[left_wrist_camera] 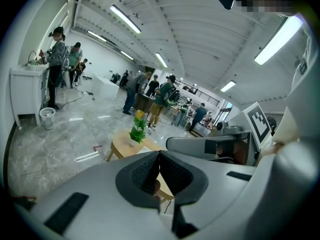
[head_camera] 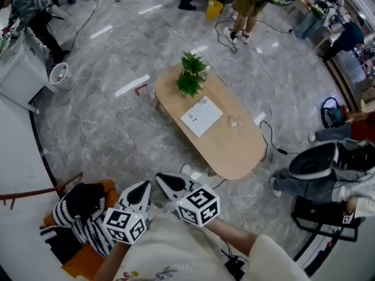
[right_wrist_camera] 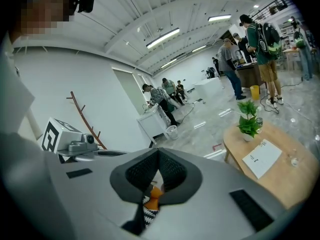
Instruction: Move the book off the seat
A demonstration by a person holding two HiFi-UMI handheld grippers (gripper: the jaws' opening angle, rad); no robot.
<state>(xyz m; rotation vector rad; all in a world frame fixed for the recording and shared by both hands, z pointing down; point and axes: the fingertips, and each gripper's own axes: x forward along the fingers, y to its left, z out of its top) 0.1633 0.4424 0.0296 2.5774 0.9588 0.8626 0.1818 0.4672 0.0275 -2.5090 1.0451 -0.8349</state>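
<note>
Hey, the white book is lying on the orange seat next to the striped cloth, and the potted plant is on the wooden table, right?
Not quite. The white book lies on the wooden table, beside the potted plant, not on the orange seat. The head view shows this. The striped cloth is on the seat, and the plant is on the table, as you said.

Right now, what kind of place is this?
Probably a big open lab or studio hall: grey stone-look floor with cables trailing across it, ceiling strip lights, people standing at benches around a low wooden table.
</note>
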